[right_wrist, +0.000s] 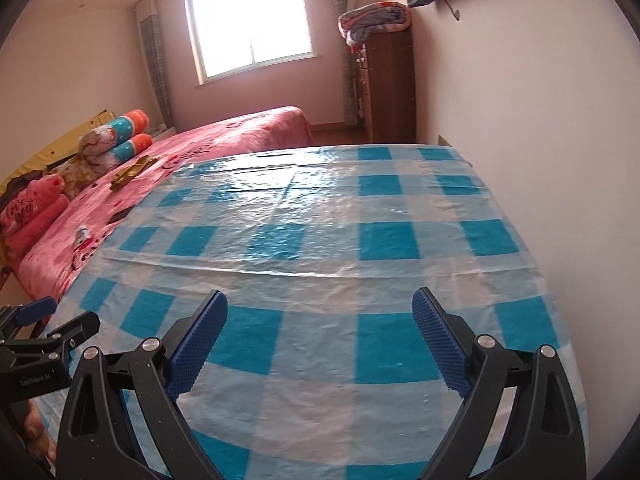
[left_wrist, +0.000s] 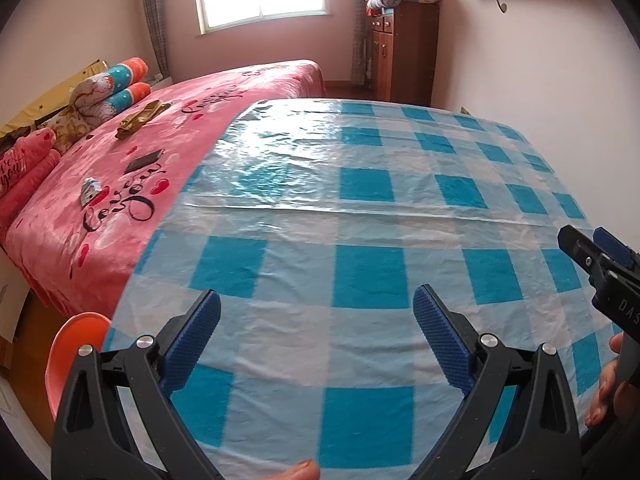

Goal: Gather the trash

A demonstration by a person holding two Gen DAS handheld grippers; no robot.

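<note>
Wrapper (left_wrist: 89,191) lay on bed (left_wrist: 256,84) left of worktop (left_wrist: 360,208), nearer left claw (left_wrist: 316,334); both claws spread, empty.

Both grippers are just hanging in the air side by side, angled forward and down. My left gripper (left_wrist: 316,312) has its jaws spread wide, blue ribbed pads (left_wrist: 192,344) facing each other with nothing between them. Same deal on the right gripper (right_wrist: 320,312): jaws wide apart, pads (right_wrist: 440,344) bare, not gripping anything. From the left cam I can see the right one poking in at the right edge, with a bit of the hand (left_wrist: 608,392) wrapped around its handle. A fingertip (left_wrist: 302,472) peeks in at the bottom too.
</note>
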